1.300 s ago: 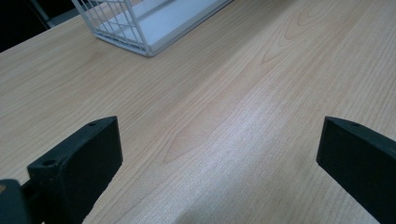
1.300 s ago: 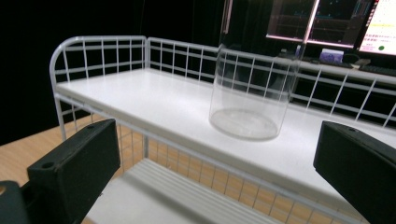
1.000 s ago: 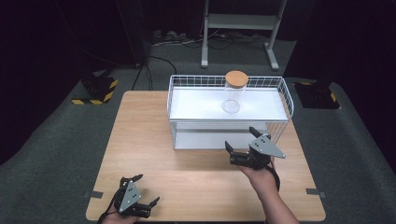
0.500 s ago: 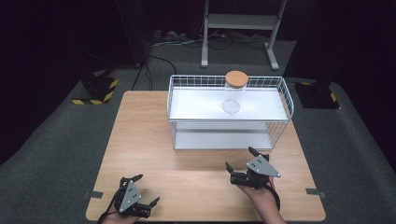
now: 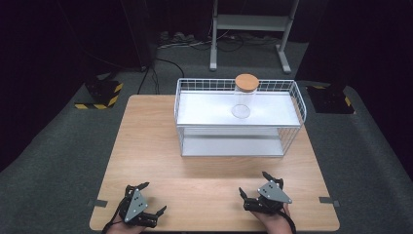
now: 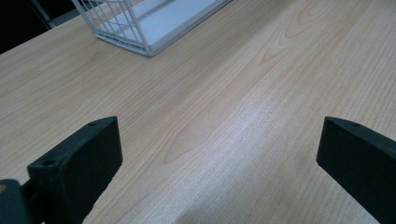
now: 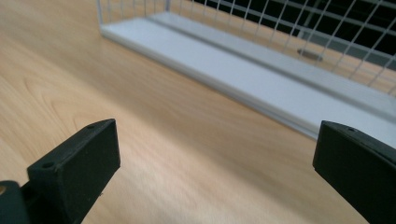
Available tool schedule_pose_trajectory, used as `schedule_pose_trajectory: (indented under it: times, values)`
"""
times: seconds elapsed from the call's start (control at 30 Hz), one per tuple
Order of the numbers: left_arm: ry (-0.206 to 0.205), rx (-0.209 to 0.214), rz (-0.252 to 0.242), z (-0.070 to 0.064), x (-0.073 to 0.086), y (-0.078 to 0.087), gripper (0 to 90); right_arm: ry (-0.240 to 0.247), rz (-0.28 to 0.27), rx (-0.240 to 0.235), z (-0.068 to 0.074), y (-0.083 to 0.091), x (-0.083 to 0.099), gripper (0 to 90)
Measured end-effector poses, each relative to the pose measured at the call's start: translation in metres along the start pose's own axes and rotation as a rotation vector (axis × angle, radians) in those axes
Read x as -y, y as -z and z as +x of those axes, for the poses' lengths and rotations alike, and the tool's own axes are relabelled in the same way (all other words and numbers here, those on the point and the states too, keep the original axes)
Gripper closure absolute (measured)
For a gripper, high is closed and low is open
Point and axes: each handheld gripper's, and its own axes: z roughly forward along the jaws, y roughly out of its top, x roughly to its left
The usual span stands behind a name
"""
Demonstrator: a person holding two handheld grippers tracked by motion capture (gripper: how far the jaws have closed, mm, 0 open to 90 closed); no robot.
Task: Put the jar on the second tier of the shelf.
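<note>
A clear jar point(image 5: 242, 99) with a cork lid stands on the top shelf of a white wire rack point(image 5: 292, 127). Nearer than the rack, left tool point(image 5: 144, 203) and right tool point(image 5: 256, 189) rest on the bench point(image 5: 151, 141), jaws wide apart, empty.

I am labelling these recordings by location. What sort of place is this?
Probably a lab or recording studio: a lone wooden table on grey carpet, hazard-striped floor blocks, loose cables and dark surroundings.

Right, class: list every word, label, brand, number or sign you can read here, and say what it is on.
None can be read. The jar, its cork lid, the white wire rack, the table and both grippers, left and right, carry no writing.
</note>
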Motion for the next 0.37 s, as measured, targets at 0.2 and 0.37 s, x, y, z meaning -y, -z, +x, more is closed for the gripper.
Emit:
schedule_pose_trajectory:
  times: [0.2,0.37]
  values:
    - [-0.009,-0.005,0.0,-0.0013,0.0001,0.0006,0.6,0.002,0.039,0.031,-0.0033,0.0032,0.0066,0.7]
    - [-0.01,-0.009,0.001,-0.0019,0.0,-0.0001,0.6,-0.025,0.016,0.047,-0.0054,0.0058,0.0078,0.7]
